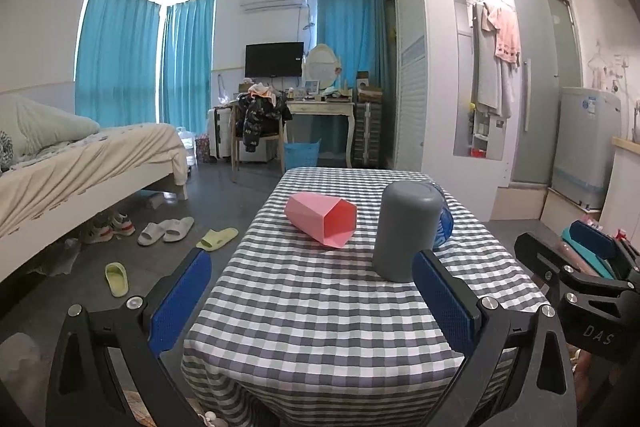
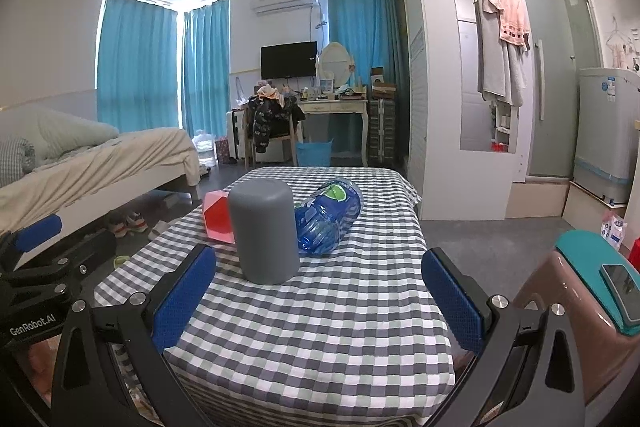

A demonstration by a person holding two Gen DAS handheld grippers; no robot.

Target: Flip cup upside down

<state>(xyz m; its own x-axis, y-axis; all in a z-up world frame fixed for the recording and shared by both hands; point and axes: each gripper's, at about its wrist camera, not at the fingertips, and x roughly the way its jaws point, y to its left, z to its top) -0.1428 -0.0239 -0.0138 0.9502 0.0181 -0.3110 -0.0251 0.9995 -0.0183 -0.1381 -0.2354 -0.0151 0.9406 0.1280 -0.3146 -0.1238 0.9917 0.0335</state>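
Here, both the left gripper (image 1: 312,303) and right gripper (image 2: 320,301) gape wide and empty; a careless reach could topple the grey cup (image 2: 265,229) onto the nearby bottle (image 2: 328,215).

"DAS" on right gripper (image 1: 592,267); "GenRobot.AI" on left gripper (image 2: 36,323).

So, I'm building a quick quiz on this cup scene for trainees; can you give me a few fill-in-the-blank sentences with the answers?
1. The grey cup stands with its closed end facing ____.
2. The pink cup lies on its ____.
3. The blue bottle lies on the checked ____.
4. The left gripper and right gripper both have their jaws ____.

Answers: up; side; tablecloth; open
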